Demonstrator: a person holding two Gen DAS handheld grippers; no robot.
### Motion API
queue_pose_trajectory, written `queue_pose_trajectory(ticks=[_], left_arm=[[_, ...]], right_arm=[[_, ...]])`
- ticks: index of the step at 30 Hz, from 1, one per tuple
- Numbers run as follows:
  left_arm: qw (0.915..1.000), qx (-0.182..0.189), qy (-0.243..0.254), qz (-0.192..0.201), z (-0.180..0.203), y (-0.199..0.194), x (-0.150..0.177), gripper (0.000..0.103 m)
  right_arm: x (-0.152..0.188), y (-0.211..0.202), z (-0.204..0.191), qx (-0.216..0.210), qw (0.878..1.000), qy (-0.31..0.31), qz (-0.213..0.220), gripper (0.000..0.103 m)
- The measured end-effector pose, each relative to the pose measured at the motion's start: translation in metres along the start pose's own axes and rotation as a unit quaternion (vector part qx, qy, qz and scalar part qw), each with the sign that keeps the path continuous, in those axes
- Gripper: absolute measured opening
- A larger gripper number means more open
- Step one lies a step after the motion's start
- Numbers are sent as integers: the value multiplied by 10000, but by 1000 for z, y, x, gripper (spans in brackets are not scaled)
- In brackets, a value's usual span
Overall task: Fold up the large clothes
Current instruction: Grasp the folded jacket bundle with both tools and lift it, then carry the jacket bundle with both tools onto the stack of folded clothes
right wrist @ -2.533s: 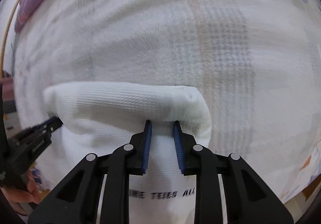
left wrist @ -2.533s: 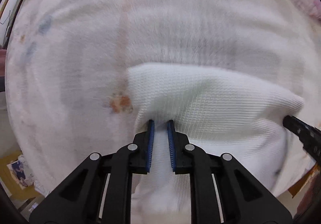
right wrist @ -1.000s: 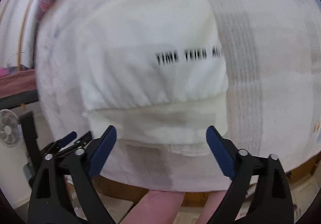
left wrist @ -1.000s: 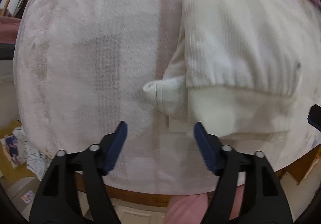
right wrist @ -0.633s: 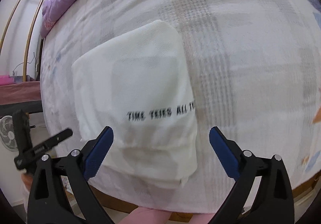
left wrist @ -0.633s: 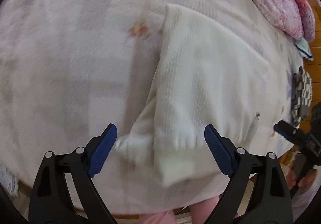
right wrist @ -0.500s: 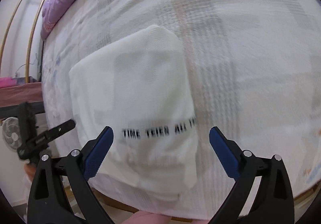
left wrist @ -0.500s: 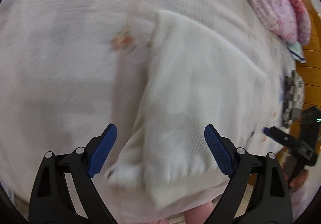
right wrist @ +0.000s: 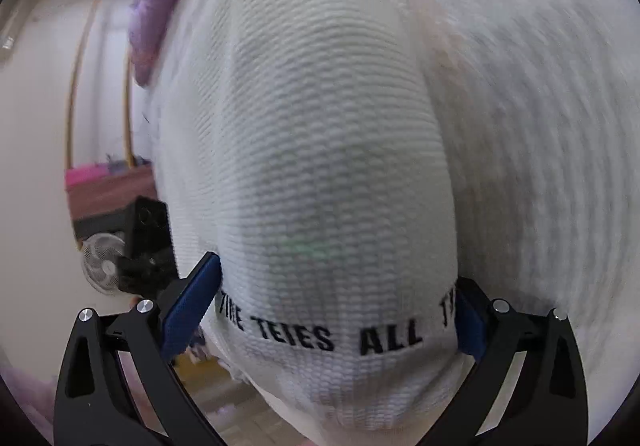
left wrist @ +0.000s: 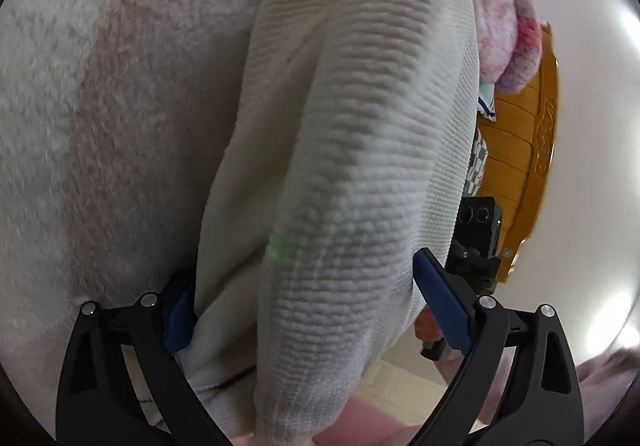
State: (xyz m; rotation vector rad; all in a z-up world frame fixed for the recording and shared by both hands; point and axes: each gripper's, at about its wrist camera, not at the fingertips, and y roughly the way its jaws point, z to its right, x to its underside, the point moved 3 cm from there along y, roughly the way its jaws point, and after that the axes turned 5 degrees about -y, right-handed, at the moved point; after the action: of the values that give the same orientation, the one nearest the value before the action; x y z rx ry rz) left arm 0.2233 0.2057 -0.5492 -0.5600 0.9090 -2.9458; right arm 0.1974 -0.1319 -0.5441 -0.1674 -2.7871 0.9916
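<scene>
both tongs are seen spread wide around the near end of the folded white garment (left wrist: 360, 150), one at each side of it. the left gripper (left wrist: 308, 306) has just been opening, and the garment's thick rolled edge is seen between its blue pads; the left pad (left wrist: 180, 322) is half hidden against the cloth and the right pad (left wrist: 440, 306) stands just beside the fold. whether the pads press on the cloth cannot be told with certainty, but the jaws are shown spread apart rather than clenched. the right gripper (right wrist: 336, 310) is likewise held wide, with the garment's end, printed with black lettering (right wrist: 340, 334), bulging between its two pads (right wrist: 192, 306); the cloth fills the gap and touches or nearly touches both pads, and no pinch is seen. the garment is laid on the pale fleecy bed cover (left wrist: 100, 106), near the bed's front edge, with its length running away from the cameras. a pink and purple quilt (left wrist: 504, 6) is seen bunched at the far side of the bed, against an orange wooden headboard (left wrist: 528, 150). a small white fan (right wrist: 102, 262) is seen standing on the floor to the left in the right wrist view. the other gripper's black body (left wrist: 476, 230) is visible past the garment in the left wrist view
</scene>
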Motion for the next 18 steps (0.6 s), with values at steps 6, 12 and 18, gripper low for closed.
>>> queue_pose_trajectory(ticks=[6,12,18], left_arm=[[9898,-1207,225,717,39,-14,16,35],[9715,-1994,993,804,111,-33,47,24],[9645,-2145,1178,996,162,-62,83,24]], right_arm=[[-10,-9,-3,493,9978,440,36,60],[6,-46,-40,653,9967,293,395,45],[25,-91,-92,659,9954,-115,681,44]])
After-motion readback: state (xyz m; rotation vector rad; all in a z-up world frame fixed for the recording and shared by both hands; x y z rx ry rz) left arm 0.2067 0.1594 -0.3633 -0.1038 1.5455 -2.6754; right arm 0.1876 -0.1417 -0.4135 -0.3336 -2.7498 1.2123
